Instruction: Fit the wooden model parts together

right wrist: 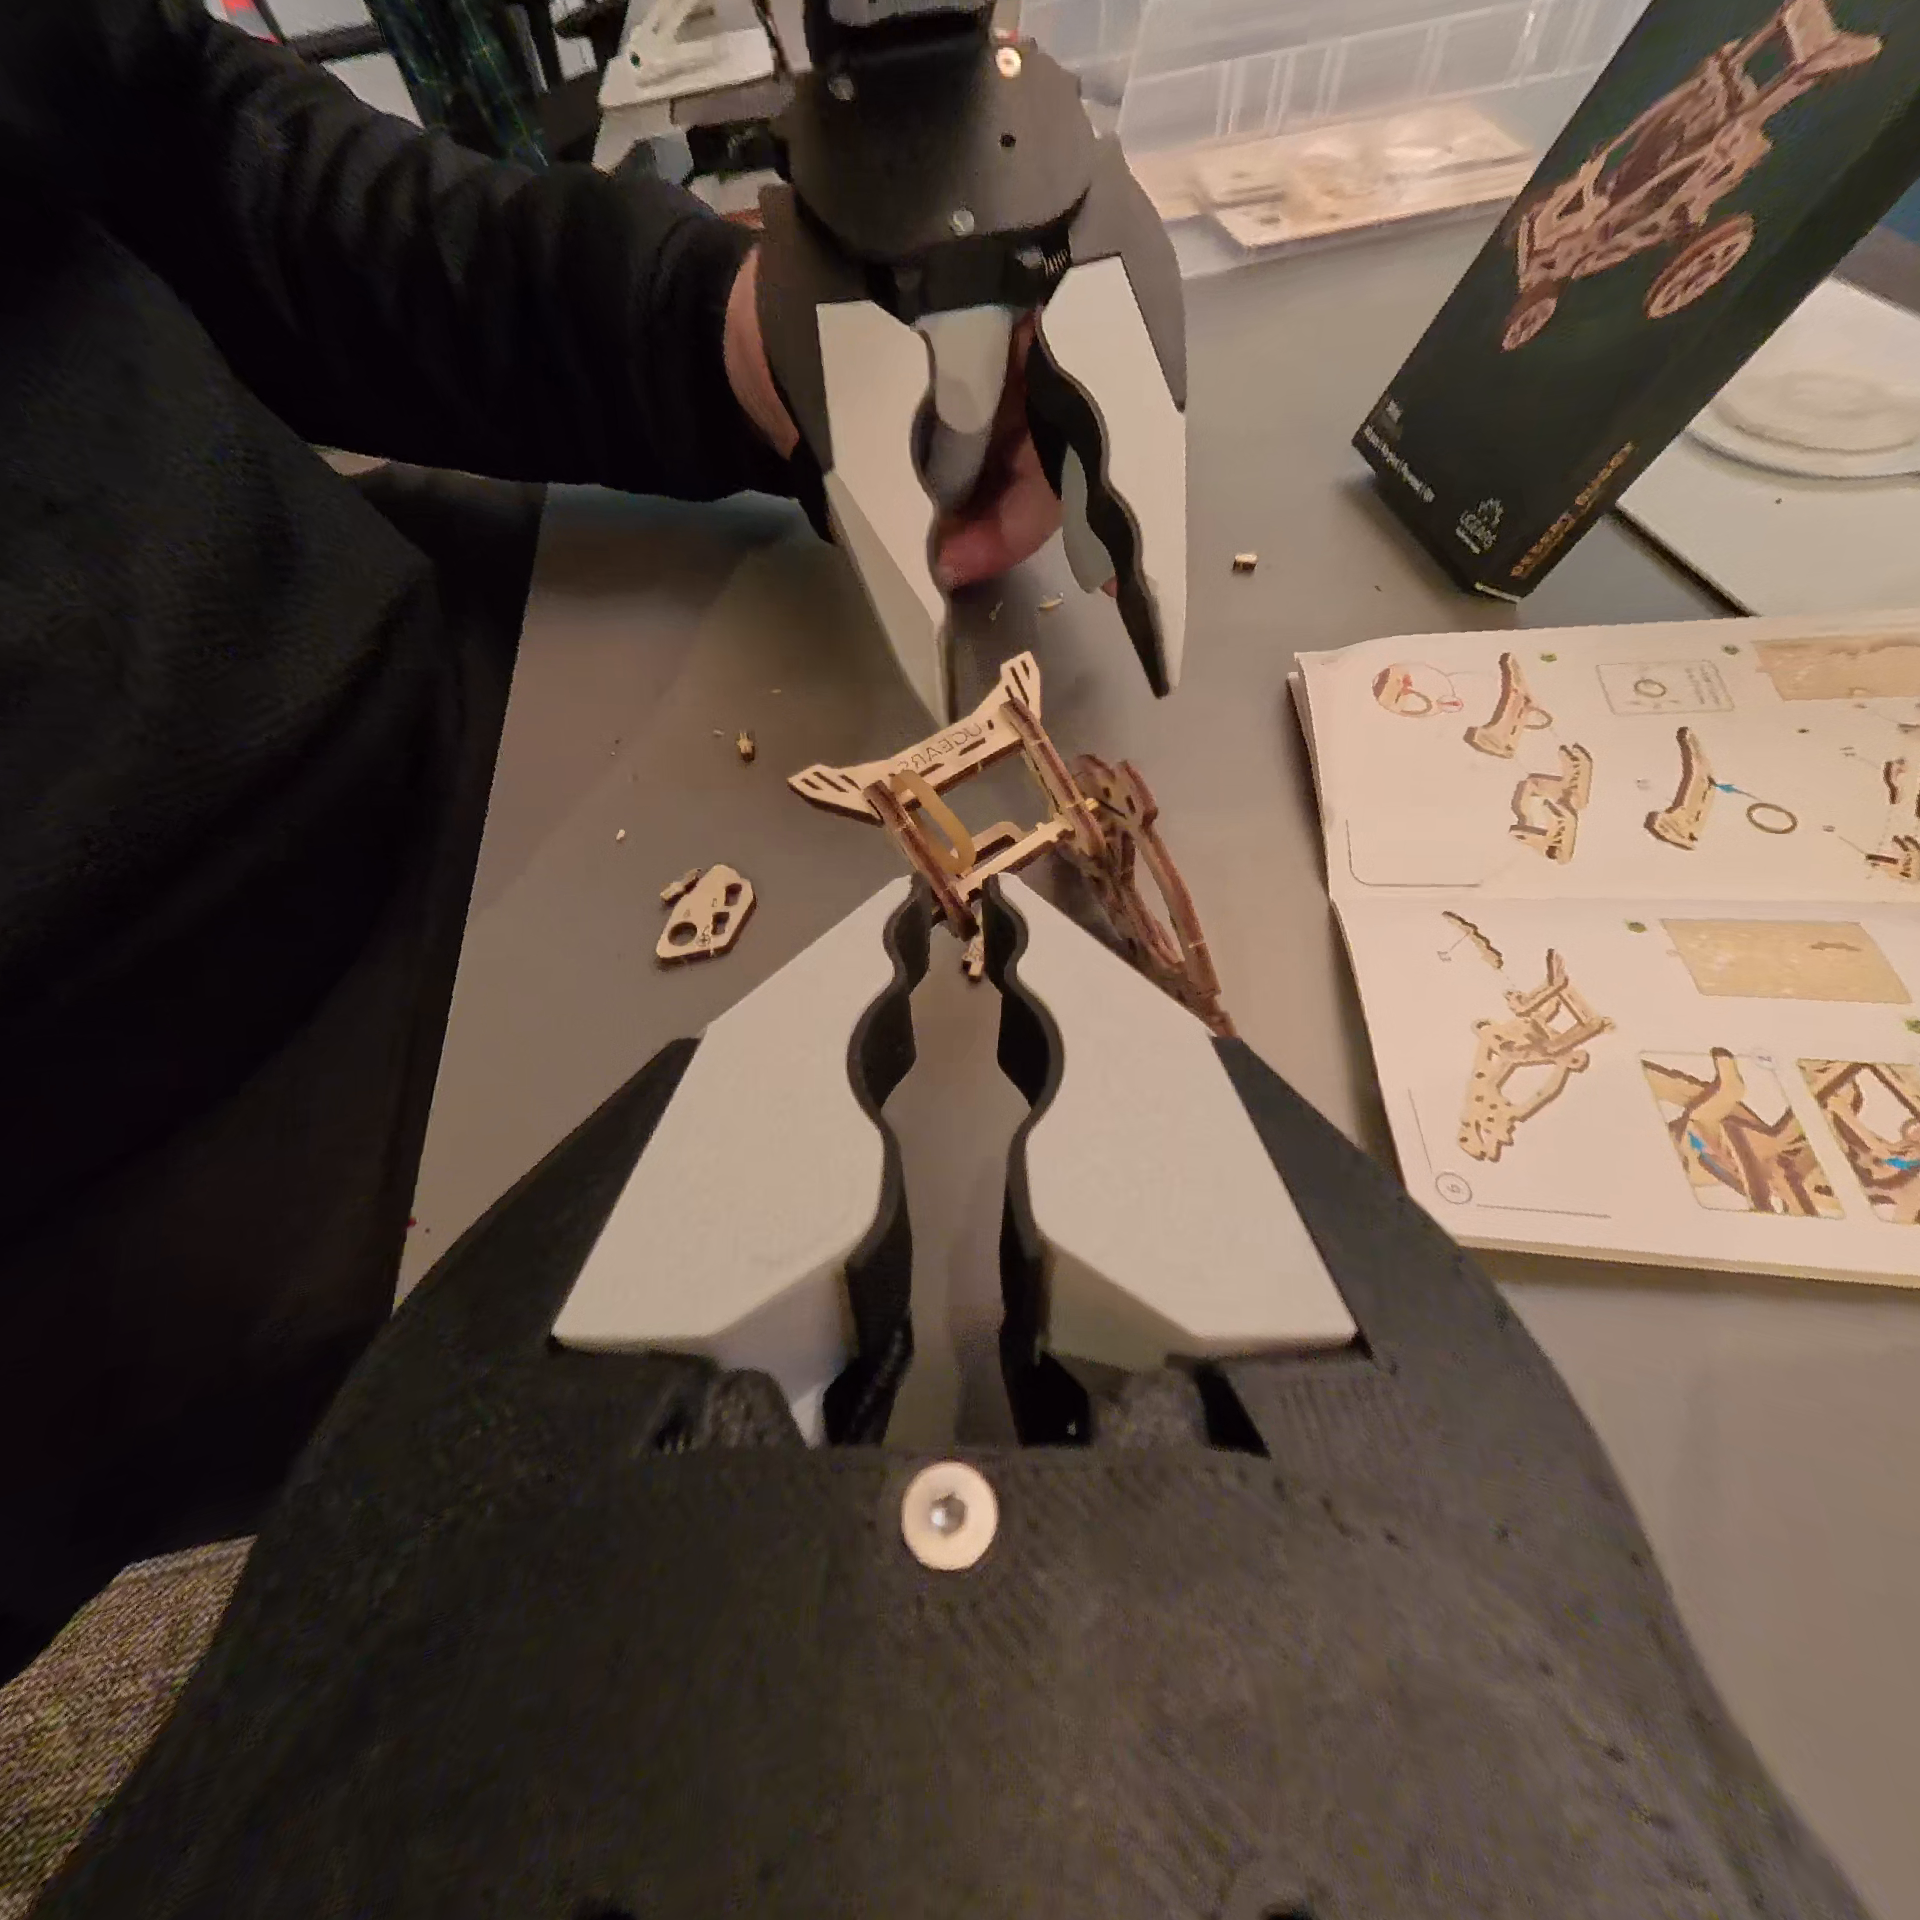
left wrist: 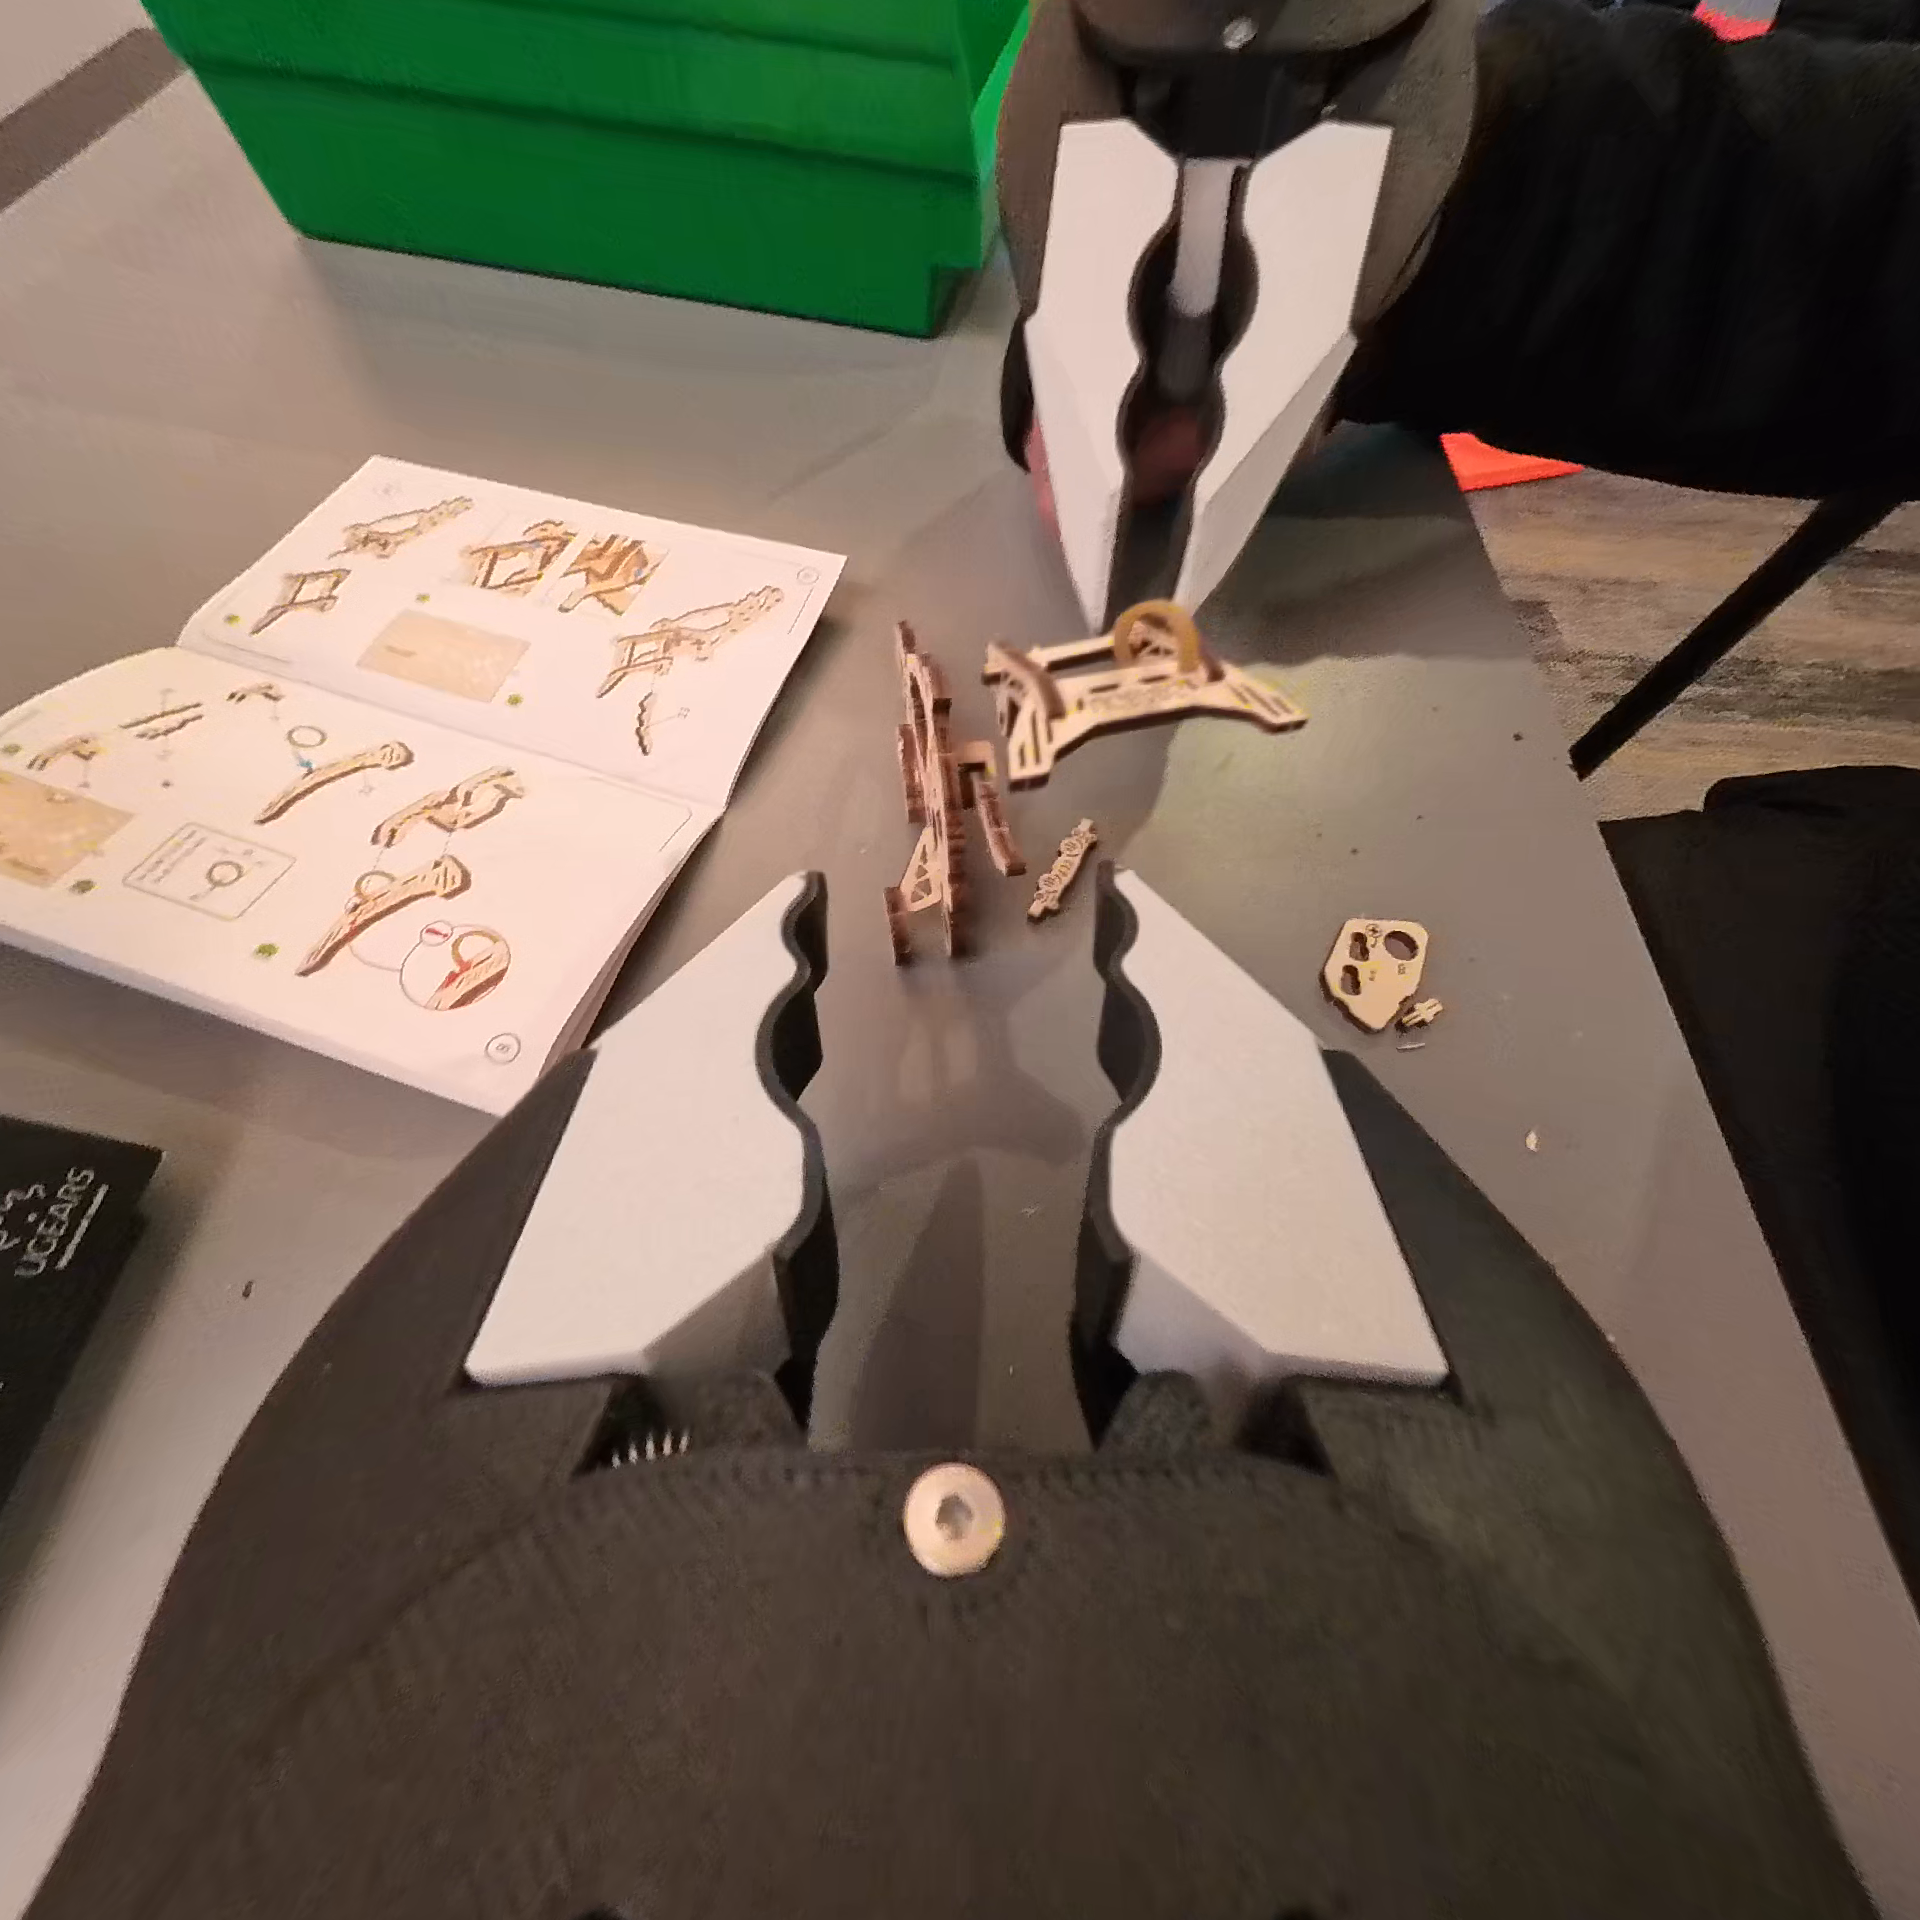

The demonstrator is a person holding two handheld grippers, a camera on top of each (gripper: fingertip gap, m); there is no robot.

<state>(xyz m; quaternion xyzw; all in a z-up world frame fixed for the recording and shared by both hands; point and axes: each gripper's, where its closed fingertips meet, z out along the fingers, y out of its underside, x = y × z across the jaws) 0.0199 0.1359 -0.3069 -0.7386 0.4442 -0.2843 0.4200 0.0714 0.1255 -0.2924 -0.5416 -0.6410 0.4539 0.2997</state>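
A pale wooden frame (left wrist: 1132, 691) lies on the grey table with a rubber-band loop on its upright part. My right gripper (right wrist: 951, 914) is shut on that upright end of the frame (right wrist: 935, 769); in the left wrist view it (left wrist: 1143, 603) comes down from the top. A darker wooden assembly (left wrist: 930, 800) stands on edge beside the frame, also in the right wrist view (right wrist: 1132, 862). My left gripper (left wrist: 961, 894) is open and empty, with its tips on either side of the near end of the assembly. It hangs open over the frame's far end (right wrist: 1055, 691).
A small wooden strip (left wrist: 1062, 868) and a holed plate (left wrist: 1377, 971) lie loose near the table's right edge. An open instruction booklet (left wrist: 395, 769) lies to the left, a green bin (left wrist: 623, 135) behind it. A tall black box (right wrist: 1642, 291) stands by the booklet (right wrist: 1621, 935). Tip to tip, the grippers are about 6 cm apart.
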